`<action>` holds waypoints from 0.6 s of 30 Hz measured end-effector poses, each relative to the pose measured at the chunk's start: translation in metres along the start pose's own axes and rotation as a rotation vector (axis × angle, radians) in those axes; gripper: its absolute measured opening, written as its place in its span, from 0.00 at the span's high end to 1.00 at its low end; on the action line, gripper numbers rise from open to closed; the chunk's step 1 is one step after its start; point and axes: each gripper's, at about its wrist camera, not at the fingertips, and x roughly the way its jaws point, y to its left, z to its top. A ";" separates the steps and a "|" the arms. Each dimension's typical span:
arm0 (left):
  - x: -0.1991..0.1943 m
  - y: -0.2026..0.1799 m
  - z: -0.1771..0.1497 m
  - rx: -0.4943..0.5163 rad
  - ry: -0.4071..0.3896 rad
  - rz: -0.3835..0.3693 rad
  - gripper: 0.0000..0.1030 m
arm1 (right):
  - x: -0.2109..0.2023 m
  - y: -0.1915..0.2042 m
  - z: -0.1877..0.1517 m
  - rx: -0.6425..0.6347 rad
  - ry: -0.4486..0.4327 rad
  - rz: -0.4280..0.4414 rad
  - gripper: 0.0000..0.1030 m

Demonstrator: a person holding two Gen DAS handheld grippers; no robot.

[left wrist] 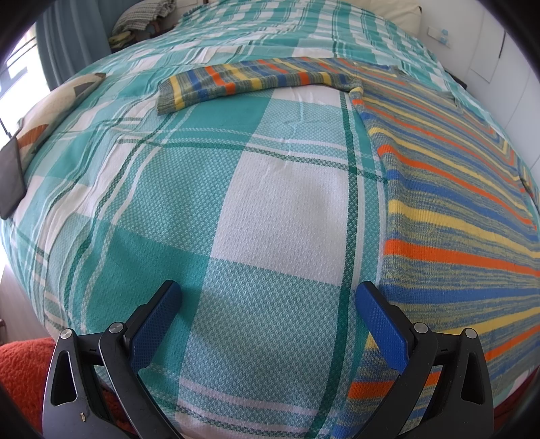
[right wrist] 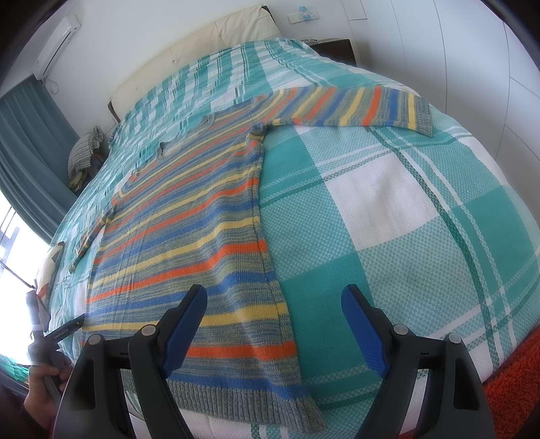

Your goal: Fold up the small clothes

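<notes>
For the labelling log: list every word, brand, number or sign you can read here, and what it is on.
White lettering on the black handle of the left tongs, bottom left of the right wrist view: too small and blurred to read.
Blue wall plates behind the bed: no readable text.
Sweater, bedspread: none.

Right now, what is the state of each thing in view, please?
Striped sweater: spread flat on the bed, unfolded, both sleeves stretched out sideways.
Left gripper: fingers open, holding nothing, over the bedspread beside the sweater.
Right gripper: fingers open, holding nothing, above the sweater's hem corner.
Plaid bedspread: smooth, laid flat.
</notes>
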 end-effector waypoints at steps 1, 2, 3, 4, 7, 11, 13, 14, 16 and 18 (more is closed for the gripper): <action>0.000 0.000 0.000 0.000 0.000 0.000 0.00 | 0.000 0.000 0.000 0.000 0.000 0.000 0.21; 0.000 0.000 0.000 0.000 0.000 0.000 0.00 | -0.001 0.000 0.000 0.001 -0.001 0.000 0.21; 0.000 0.000 0.000 0.000 0.000 0.000 0.00 | -0.001 0.000 0.000 0.002 -0.001 0.000 0.21; 0.000 0.000 0.000 0.000 0.000 0.000 0.00 | -0.001 0.000 0.000 0.002 -0.001 0.000 0.21; 0.000 0.000 0.000 0.000 0.000 0.001 0.00 | -0.001 0.000 0.000 0.001 -0.001 0.000 0.21; -0.001 0.000 0.000 -0.002 0.000 0.000 0.00 | -0.001 0.000 0.000 0.002 -0.001 0.000 0.21; -0.003 0.003 0.001 -0.014 0.000 -0.005 0.01 | -0.001 0.000 0.000 0.002 -0.001 -0.001 0.21; -0.005 0.005 0.001 -0.026 -0.001 -0.012 0.01 | -0.001 0.000 0.000 0.002 -0.001 -0.001 0.21; -0.011 0.011 0.002 -0.061 -0.016 -0.037 0.01 | -0.001 -0.001 0.000 0.003 -0.001 -0.004 0.21; -0.019 0.018 0.004 -0.099 -0.048 -0.060 0.01 | -0.002 -0.002 0.001 0.010 0.002 -0.005 0.21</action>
